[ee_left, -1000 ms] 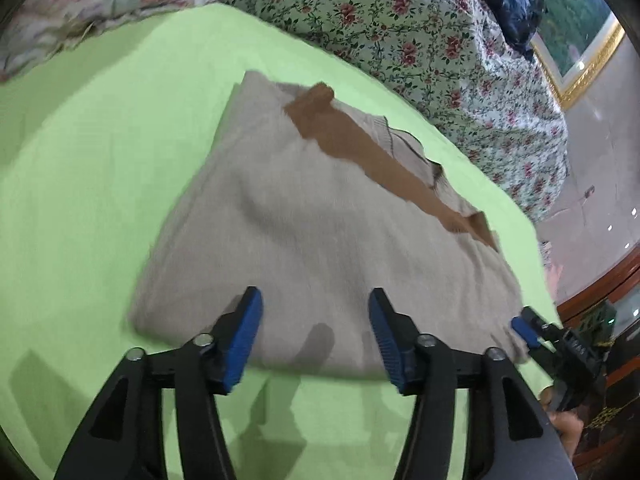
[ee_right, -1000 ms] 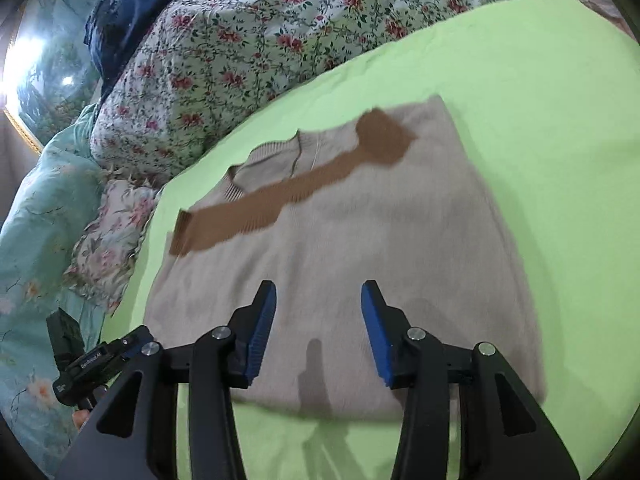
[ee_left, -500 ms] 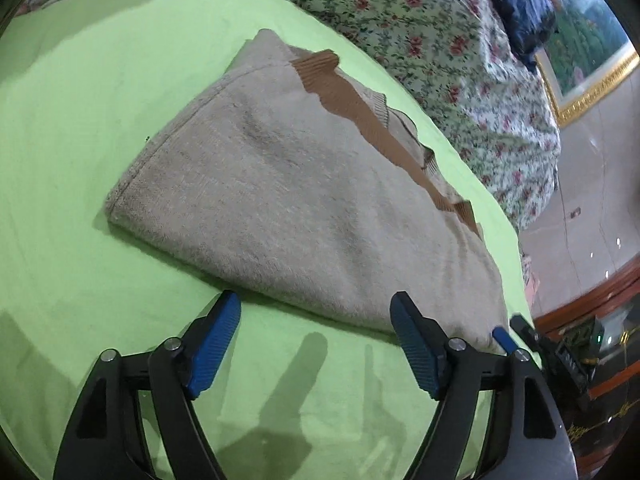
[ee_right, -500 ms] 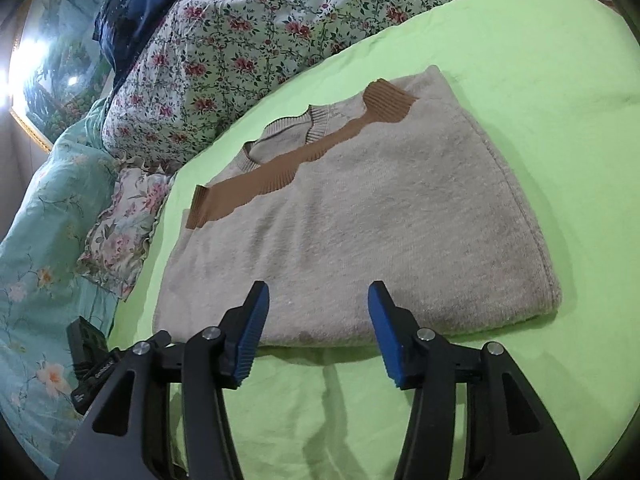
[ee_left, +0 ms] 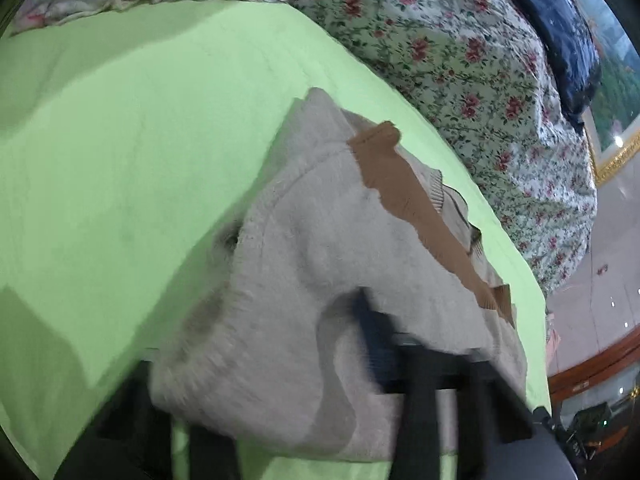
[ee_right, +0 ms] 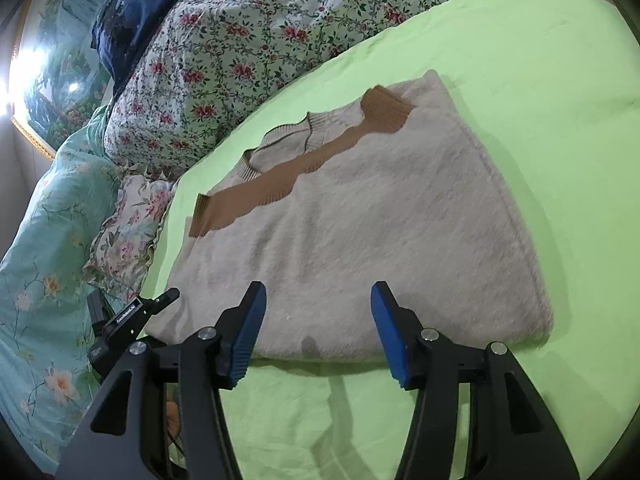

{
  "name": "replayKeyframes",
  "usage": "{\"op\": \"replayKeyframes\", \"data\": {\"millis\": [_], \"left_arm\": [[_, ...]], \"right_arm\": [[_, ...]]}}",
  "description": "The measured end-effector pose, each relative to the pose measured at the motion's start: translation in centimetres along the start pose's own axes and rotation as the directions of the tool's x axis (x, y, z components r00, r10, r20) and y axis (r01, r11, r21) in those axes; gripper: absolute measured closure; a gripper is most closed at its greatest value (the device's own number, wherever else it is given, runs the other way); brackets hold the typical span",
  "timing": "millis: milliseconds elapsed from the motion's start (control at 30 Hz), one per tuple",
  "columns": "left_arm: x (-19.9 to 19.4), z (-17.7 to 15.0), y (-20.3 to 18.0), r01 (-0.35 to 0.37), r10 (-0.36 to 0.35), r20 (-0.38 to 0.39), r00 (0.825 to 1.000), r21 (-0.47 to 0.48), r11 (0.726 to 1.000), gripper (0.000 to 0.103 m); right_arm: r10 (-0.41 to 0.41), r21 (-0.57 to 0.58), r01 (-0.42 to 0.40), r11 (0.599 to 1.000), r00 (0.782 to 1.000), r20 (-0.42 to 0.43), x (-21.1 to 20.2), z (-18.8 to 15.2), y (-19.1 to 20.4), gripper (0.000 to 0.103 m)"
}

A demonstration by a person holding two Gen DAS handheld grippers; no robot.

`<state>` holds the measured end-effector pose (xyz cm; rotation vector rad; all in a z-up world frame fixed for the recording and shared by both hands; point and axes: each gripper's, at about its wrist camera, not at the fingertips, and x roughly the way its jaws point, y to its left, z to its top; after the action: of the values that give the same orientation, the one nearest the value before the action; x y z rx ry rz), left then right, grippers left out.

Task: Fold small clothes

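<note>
Folded beige sweater point(ee_right: 360, 236) lying on the green sheet point(ee_right: 540, 80) of the bed, brown ribbed band point(ee_right: 296, 168) running across its far part, collar point(ee_right: 280, 140) peeking out beyond the band. Fuzzy knit, near edge a thick rounded fold facing the right gripper point(ee_right: 316, 332).

Right gripper low over the sheet just short of that near fold, blue pads point(ee_right: 384, 324) spread wide, nothing between them.

In the left wrist view, strongly blurred: sweater point(ee_left: 320, 272) bulging up close to the lens, its near edge draped over the left gripper point(ee_left: 304, 392). One dark finger showing on top of the knit, the other hidden beneath the cloth. Cannot tell whether apart or clamped. From the right wrist view, only the black body of the left gripper point(ee_right: 132, 316) visible at the sweater's left corner, tip touching or under the cloth edge.

Beyond the sheet: floral quilt point(ee_right: 248, 40), navy pillow point(ee_right: 136, 12), teal flowered bedding point(ee_right: 48, 220), and a framed landscape picture point(ee_right: 52, 68) on the wall.
</note>
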<state>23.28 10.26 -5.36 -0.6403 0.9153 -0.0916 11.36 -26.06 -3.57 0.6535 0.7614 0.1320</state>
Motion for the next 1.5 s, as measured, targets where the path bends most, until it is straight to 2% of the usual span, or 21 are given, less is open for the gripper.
{"op": "replayKeyframes", "data": {"millis": [33, 67, 200, 267, 400, 500, 600, 700, 800, 900, 967, 1000, 1033, 1067, 1100, 1167, 1300, 1400, 1500], "left_arm": [[0.1, 0.1, -0.4, 0.001, -0.001, 0.0, 1.0, 0.015, 1.0, 0.093], [0.0, 0.1, -1.2, -0.006, 0.005, 0.007, 1.0, 0.044, 0.999, 0.094], [-1.1, -0.3, -4.9, -0.001, -0.005, 0.039, 0.999, 0.156, 0.988, 0.096], [-1.7, -0.7, -7.5, 0.059, -0.068, 0.037, 0.997, 0.217, 0.974, 0.096], [-1.4, -2.6, -13.2, 0.129, -0.136, -0.005, 0.991, 0.36, 0.924, 0.094], [0.3, -4.7, -16.5, 0.15, -0.138, -0.059, 0.989, 0.446, 0.882, 0.094], [2.2, -6.9, -18.5, 0.147, -0.111, -0.101, 0.989, 0.509, 0.848, 0.095], [3.5, -8.1, -19.0, 0.168, -0.11, -0.141, 0.984, 0.513, 0.842, 0.095], [3.9, -8.6, -19.1, 0.156, -0.096, -0.14, 0.985, 0.52, 0.84, 0.095], [3.9, -8.8, -19.5, 0.139, -0.082, -0.129, 0.988, 0.542, 0.829, 0.095], [3.7, -9.0, -19.6, 0.121, -0.066, -0.117, 0.991, 0.564, 0.817, 0.095], [3.6, -9.1, -19.8, 0.112, -0.059, -0.111, 0.992, 0.574, 0.811, 0.095], [3.4, -9.3, -20.0, 0.102, -0.052, -0.103, 0.993, 0.584, 0.805, 0.095], [3.0, -9.4, -20.2, 0.096, -0.049, -0.094, 0.994, 0.596, 0.797, 0.095], [2.5, -9.5, -20.2, 0.094, -0.051, -0.089, 0.995, 0.604, 0.791, 0.095], [1.7, -9.5, -21.4, 0.114, -0.077, -0.087, 0.993, 0.619, 0.777, 0.095], [1.1, -10.7, -25.1, 0.185, -0.146, -0.115, 0.983, 0.648, 0.739, 0.094], [2.2, -13.1, -27.8, 0.228, -0.168, -0.154, 0.974, 0.678, 0.699, 0.094], [4.7, -15.7, -29.6, 0.288, -0.171, -0.237, 0.956, 0.666, 0.688, 0.094]], "right_arm": [[0.002, 0.002, -0.002, 1.0, 1.0, 0.002, 0.0, 0.3, -0.2, 0.047], [0.004, 0.006, -0.004, 1.0, 1.0, 0.002, 0.0, 0.6, -0.3, 0.047], [0.023, 0.008, -0.023, 1.0, 1.0, 0.003, 0.1, 1.7, -0.6, 0.047], [0.045, 0.008, -0.045, 0.999, 0.999, -0.005, 0.3, 2.3, -0.8, 0.047], [0.109, 0.041, -0.107, 0.993, 0.993, -0.055, 1.5, 3.9, -1.5, 0.047], [0.199, 0.094, -0.189, 0.977, 0.975, -0.1, 2.8, 5.1, -1.8, 0.046], [0.307, 0.142, -0.286, 0.948, 0.938, -0.159, 4.9, 6.1, -1.3, 0.032], [0.329, 0.143, -0.302, 0.942, 0.913, -0.239, 7.8, 6.8, -0.1, 0.024], [0.323, 0.137, -0.295, 0.946, 0.898, -0.298, 11.0, 7.3, 1.5, 0.024], [0.319, 0.105, -0.302, 0.948, 0.894, -0.315, 13.7, 8.2, 3.6, 0.024], [0.306, 0.088, -0.293, 0.952, 0.9, -0.311, 15.1, 9.0, 4.7, 0.027], [0.293, 0.071, -0.286, 0.956, 0.901, -0.32, 16.1, 9.6, 5.3, 0.039], [0.277, 0.061, -0.273, 0.96, 0.903, -0.328, 16.7, 9.9, 5.6, 0.062], [0.257, 0.054, -0.254, 0.966, 0.908, -0.332, 17.2, 10.2, 5.7, 0.075], [0.255, 0.049, -0.253, 0.966, 0.91, -0.327, 17.2, 10.7, 5.9, 0.084], [0.274, 0.01, -0.283, 0.959, 0.917, -0.29, 15.6, 11.7, 6.6, 0.085], [0.236, -0.126, -0.264, 0.956, 0.95, -0.204, 10.4, 13.3, 6.8, 0.086], [0.16, -0.18, -0.185, 0.966, 0.977, -0.143, 6.8, 14.1, 4.4, 0.086], [0.074, -0.125, -0.091, 0.988, 0.989, -0.132, 5.5, 14.0, -0.5, 0.086]]}}
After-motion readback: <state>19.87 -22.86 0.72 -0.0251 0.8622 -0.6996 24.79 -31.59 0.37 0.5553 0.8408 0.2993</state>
